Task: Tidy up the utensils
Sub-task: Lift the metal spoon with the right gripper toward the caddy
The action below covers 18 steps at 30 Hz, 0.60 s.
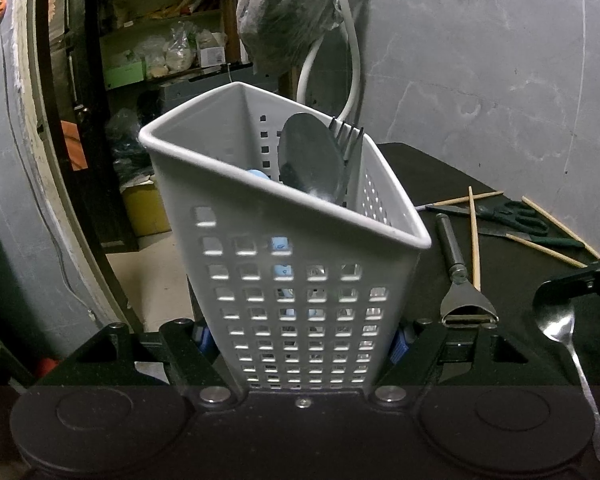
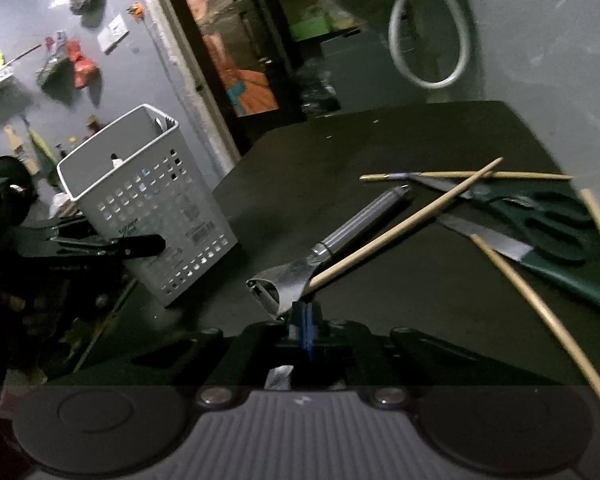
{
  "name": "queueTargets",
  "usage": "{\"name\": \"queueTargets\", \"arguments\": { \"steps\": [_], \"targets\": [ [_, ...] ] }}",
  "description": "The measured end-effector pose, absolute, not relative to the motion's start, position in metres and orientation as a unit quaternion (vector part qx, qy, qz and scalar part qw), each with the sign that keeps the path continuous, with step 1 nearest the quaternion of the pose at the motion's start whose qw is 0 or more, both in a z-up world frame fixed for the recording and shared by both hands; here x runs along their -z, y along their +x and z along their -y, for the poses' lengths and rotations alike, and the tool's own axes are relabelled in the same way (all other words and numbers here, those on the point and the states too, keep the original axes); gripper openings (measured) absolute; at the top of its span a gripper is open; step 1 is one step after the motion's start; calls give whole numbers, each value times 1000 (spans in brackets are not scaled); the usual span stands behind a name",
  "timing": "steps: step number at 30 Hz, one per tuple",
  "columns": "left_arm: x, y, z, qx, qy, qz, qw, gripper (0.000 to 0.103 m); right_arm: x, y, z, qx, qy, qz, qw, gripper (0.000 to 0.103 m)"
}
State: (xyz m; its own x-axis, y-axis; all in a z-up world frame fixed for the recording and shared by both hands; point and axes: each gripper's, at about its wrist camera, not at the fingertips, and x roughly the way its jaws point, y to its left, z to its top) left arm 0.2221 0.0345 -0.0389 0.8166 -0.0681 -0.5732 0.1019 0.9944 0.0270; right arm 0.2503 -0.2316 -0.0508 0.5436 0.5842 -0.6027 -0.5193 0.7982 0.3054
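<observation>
- The left tongs point(image 1: 300, 344) pinch the white perforated plastic utensil basket point(image 1: 284, 216) by its lower walls, blue pads pressed on either side, holding it tilted at the near edge of the dark bench point(image 2: 340, 152).
- Already standing in the basket: a large steel spoon point(image 1: 310, 160) and a dark fork point(image 1: 350, 136), leaning toward one o'clock.
- The right tongs point(image 2: 305, 316) are pressed together on a slim steel spoon point(image 1: 560, 320); in the left view it hangs bowl-up at three o'clock of the basket.
- The step in hand looks like carrying this spoon over to the basket.
- The next move calls for swinging it above the open rim, handle down, and then releasing.
- Left on the bench: a steel Y-shaped peeler point(image 2: 300, 272), wooden chopsticks point(image 2: 404, 224), green-handled scissors point(image 2: 540, 220) and a green-handled knife point(image 2: 520, 252).
</observation>
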Motion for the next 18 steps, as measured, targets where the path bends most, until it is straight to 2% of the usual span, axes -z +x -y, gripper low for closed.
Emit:
{"name": "queueTargets", "arguments": {
  "steps": [5, 12, 18],
  "targets": [
    [40, 222, -39, 51, 20, -298, 953, 76, 39, 238, 229, -280, 30, -361, 889, 0],
    [40, 222, -43, 59, 25, -298, 952, 76, 53, 244, 226, -270, 22, -396, 877, 1],
    [39, 223, -44, 60, 22, -297, 953, 76, 49, 240, 223, -254, 6, -396, 882, 1]
  ]
}}
